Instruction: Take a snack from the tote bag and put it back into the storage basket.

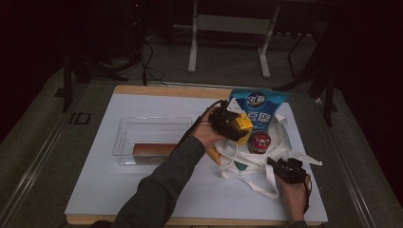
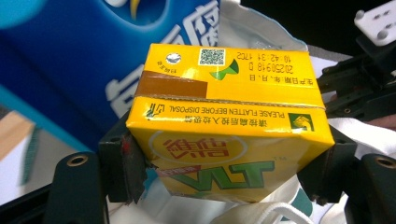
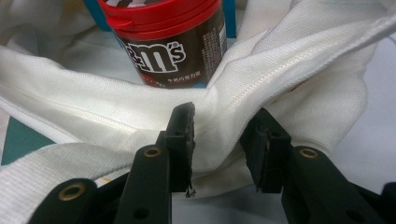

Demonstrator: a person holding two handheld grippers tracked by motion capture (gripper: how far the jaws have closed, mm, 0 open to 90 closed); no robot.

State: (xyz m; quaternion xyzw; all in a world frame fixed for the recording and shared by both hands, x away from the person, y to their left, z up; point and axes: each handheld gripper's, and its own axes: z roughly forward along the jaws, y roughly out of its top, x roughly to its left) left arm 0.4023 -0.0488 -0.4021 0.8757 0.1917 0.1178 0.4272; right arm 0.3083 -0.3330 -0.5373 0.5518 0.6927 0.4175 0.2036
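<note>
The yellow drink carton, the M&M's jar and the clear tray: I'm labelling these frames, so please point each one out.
yellow drink carton point(image 2: 224, 135), left gripper view, top flap.
M&M's jar point(image 3: 163, 51), right gripper view, brown label.
clear tray point(image 1: 124, 127), high view, left rim.
</note>
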